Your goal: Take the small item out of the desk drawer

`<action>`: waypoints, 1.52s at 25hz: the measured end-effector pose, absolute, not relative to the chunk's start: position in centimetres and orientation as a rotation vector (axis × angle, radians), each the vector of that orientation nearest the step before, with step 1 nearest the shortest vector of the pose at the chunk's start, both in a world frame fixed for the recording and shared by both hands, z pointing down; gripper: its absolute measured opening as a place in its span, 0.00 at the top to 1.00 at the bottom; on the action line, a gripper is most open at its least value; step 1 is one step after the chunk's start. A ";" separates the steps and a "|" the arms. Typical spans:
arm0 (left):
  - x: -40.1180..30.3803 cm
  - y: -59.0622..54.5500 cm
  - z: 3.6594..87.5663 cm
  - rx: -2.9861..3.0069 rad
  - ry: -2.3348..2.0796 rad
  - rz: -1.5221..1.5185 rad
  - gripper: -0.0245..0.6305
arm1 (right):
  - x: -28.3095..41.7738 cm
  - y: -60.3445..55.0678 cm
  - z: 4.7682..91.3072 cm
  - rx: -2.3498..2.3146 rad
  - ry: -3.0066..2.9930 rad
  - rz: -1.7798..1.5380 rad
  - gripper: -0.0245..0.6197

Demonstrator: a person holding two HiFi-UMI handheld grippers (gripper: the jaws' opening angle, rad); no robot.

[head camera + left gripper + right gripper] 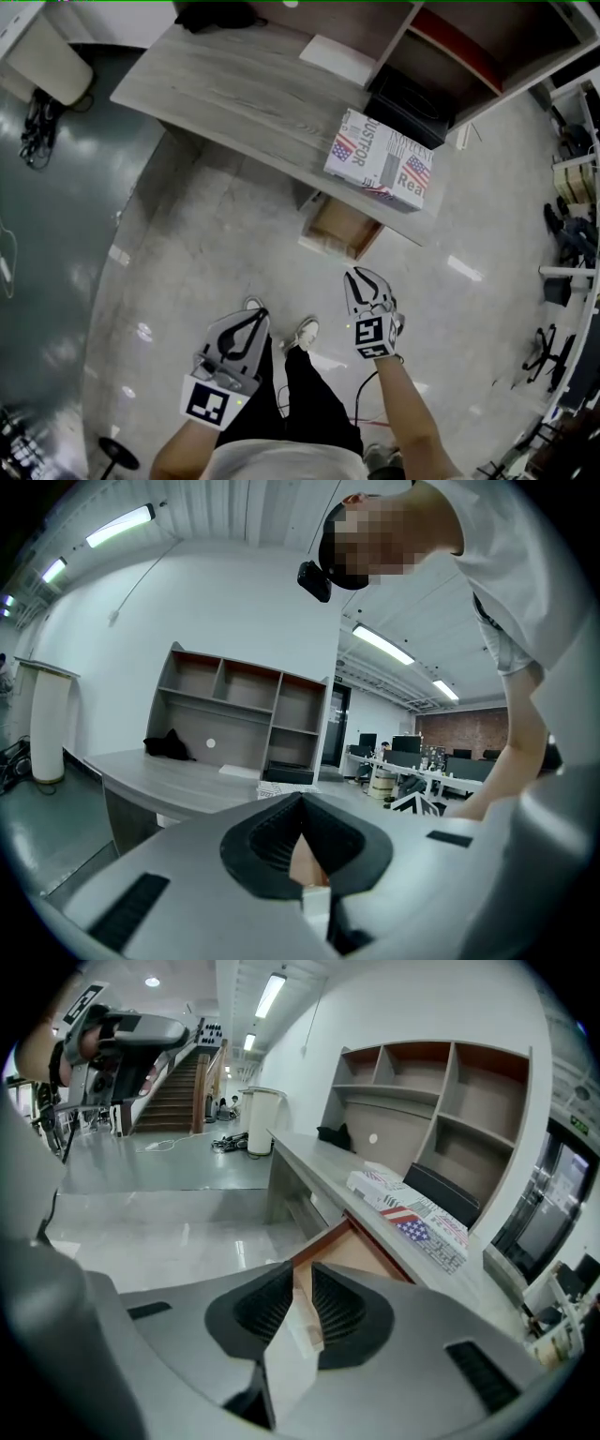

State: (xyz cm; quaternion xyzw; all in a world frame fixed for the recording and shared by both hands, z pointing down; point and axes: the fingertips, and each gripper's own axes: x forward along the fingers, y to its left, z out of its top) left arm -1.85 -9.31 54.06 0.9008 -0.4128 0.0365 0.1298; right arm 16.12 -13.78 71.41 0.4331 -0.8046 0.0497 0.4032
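Note:
The desk drawer [339, 228] stands pulled out under the grey desk [244, 84]; its brown inside shows, and I cannot make out a small item in it. My right gripper [355, 275] hangs over the floor just in front of the drawer, pointing at it. In the right gripper view the drawer [361, 1251] lies straight ahead, and the right gripper [302, 1277] has a narrow gap between its jaws with nothing in it. My left gripper [257, 315] is lower left, further from the drawer. The left gripper [302, 803] has its tips touching and holds nothing.
A flag-printed box [380, 161] lies on the desk edge right above the drawer. A shelf unit [450, 42] with a black device [408, 103] stands at the back, beside a white sheet [336, 58]. The person's shoe [304, 332] is between the grippers. A white bin [47, 61] stands far left.

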 end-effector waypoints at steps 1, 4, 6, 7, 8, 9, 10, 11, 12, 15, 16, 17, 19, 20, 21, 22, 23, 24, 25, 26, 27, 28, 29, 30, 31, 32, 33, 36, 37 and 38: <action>-1.9 -9.4 54.7 2.612 -1.199 0.107 0.94 | 16.0 -14.0 72.3 1.080 -2.026 0.122 0.84; -2.1 -9.4 56.4 2.591 -1.194 0.111 0.94 | 15.7 -14.4 75.1 1.032 -2.002 0.116 0.81; -2.2 -9.4 57.7 2.578 -1.186 0.123 0.94 | 15.6 -14.8 76.6 1.012 -1.990 0.119 0.80; -2.3 -9.4 58.3 2.570 -1.184 0.125 0.94 | 15.6 -15.0 77.3 1.006 -1.985 0.119 0.80; -2.4 -9.5 59.0 2.561 -1.184 0.126 0.94 | 15.6 -15.3 77.9 0.997 -1.979 0.117 0.79; -2.5 -9.5 59.7 2.552 -1.185 0.129 0.94 | 15.6 -15.5 78.6 0.984 -1.973 0.113 0.78; -2.6 -9.6 60.3 2.543 -1.187 0.131 0.94 | 15.6 -15.6 79.4 0.968 -1.967 0.108 0.78; -2.7 -9.7 60.9 2.538 -1.189 0.133 0.94 | 15.5 -15.7 80.2 0.950 -1.960 0.105 0.77; -2.8 -9.8 61.4 2.533 -1.191 0.133 0.94 | 15.4 -15.8 81.0 0.932 -1.952 0.103 0.76; -3.0 -10.2 62.6 2.518 -1.196 0.124 0.94 | 15.1 -16.0 83.4 0.884 -1.931 0.110 0.74; -3.0 -10.2 62.9 2.513 -1.195 0.123 0.94 | 14.9 -16.0 84.1 0.869 -1.925 0.114 0.73; -3.0 -10.2 63.3 2.508 -1.192 0.125 0.94 | 14.8 -16.1 84.8 0.854 -1.919 0.117 0.72; -2.9 -10.1 63.8 2.502 -1.184 0.133 0.94 | 14.7 -16.2 85.9 0.833 -1.905 0.118 0.69; -2.9 -10.1 63.9 2.502 -1.179 0.137 0.94 | 14.7 -16.3 86.4 0.829 -1.898 0.122 0.68; -2.9 -10.1 64.1 2.502 -1.173 0.142 0.94 | 14.8 -16.4 86.8 0.826 -1.891 0.128 0.67; -2.9 -10.0 64.2 2.503 -1.167 0.148 0.94 | 14.8 -16.5 87.1 0.822 -1.885 0.135 0.66; -2.9 -10.0 64.3 2.505 -1.159 0.157 0.94 | 14.8 -16.5 87.5 0.814 -1.880 0.141 0.65; -2.9 -10.0 64.4 2.507 -1.153 0.165 0.94 | 14.7 -16.6 87.8 0.802 -1.876 0.142 0.64; -3.0 -10.1 64.5 2.509 -1.149 0.169 0.94 | 14.6 -16.6 88.1 0.787 -1.873 0.138 0.64; -3.0 -10.2 64.5 2.510 -1.147 0.171 0.94 | 14.5 -16.7 88.3 0.773 -1.871 0.132 0.64; -3.0 -10.4 64.6 2.512 -1.146 0.171 0.94 | 14.5 -16.9 88.4 0.765 -1.870 0.128 0.64; -3.0 -10.5 64.6 2.513 -1.144 0.170 0.94 | 14.6 -17.1 88.5 0.763 -1.870 0.127 0.64; -3.0 -10.6 64.6 2.515 -1.142 0.169 0.94 | 14.7 -17.3 88.5 0.766 -1.870 0.129 0.64; -2.9 -10.7 64.7 2.516 -1.138 0.168 0.94 | 14.8 -17.4 88.4 0.770 -1.871 0.132 0.64; -2.8 -10.7 64.7 2.516 -1.132 0.168 0.94 | 14.9 -17.5 88.4 0.772 -1.872 0.133 0.64; -2.7 -10.6 64.8 2.516 -1.126 0.169 0.94 | 15.0 -17.6 88.3 0.772 -1.872 0.130 0.66; -2.6 -10.6 64.8 2.516 -1.120 0.170 0.94 | 15.1 -17.7 88.2 0.771 -1.872 0.125 0.69; -2.4 -10.6 64.9 2.522 -1.106 0.172 0.94 | 15.5 -17.9 88.1 0.758 -1.868 0.114 0.76; -2.3 -10.7 64.9 2.522 -1.105 0.170 0.94 | 15.5 -17.8 88.2 0.747 -1.867 0.109 0.77; -2.3 -10.7 64.9 2.523 -1.105 0.168 0.94 | 15.5 -17.8 88.2 0.734 -1.865 0.100 0.80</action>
